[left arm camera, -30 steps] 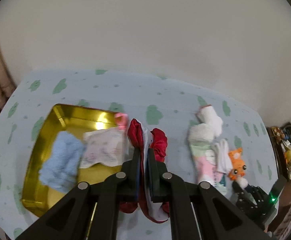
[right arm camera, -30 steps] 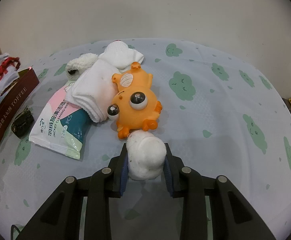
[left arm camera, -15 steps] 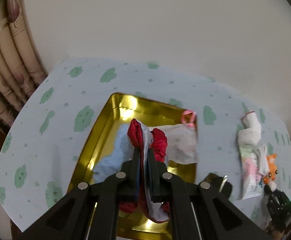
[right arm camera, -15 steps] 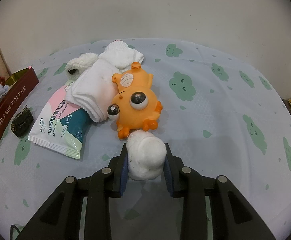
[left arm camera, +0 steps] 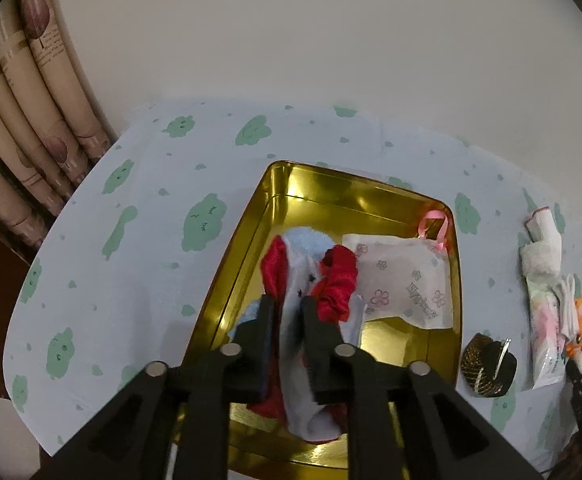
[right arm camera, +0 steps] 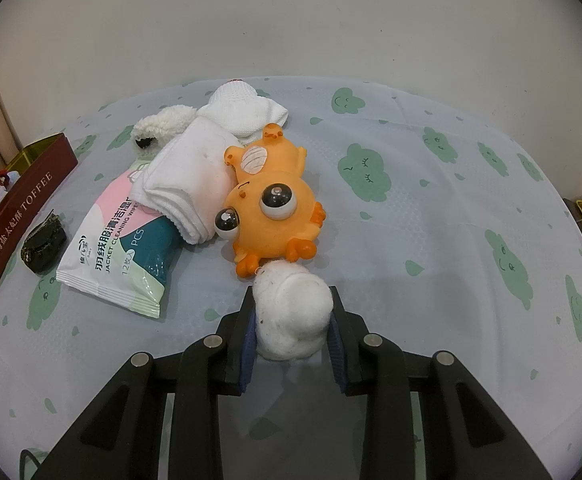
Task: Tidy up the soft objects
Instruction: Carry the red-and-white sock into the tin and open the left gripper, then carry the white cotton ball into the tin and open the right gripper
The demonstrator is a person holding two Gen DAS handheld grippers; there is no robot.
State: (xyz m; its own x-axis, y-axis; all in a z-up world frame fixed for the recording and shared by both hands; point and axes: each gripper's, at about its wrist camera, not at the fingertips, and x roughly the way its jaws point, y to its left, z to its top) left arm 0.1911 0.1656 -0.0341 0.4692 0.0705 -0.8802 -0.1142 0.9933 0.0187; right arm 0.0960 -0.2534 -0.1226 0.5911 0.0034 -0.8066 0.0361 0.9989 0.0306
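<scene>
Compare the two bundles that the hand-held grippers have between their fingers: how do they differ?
The left hand-held gripper has a red and white cloth; the right hand-held gripper holds a white fluffy ball. The cloth is limp and hangs over the gold tin; the ball is round and compact, above the tablecloth. The left jaws are opening; the right ones press. Both look soft.

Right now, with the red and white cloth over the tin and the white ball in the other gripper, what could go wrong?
1. The left gripper jaws are opening with the red and white cloth between them; its lower end hangs near the gold tin's near rim and might drape over it.
2. The cloth may bury the blue cloth.
3. The right gripper squeezes the white fluffy ball against the orange toy; lifting could nudge the toy.
</scene>
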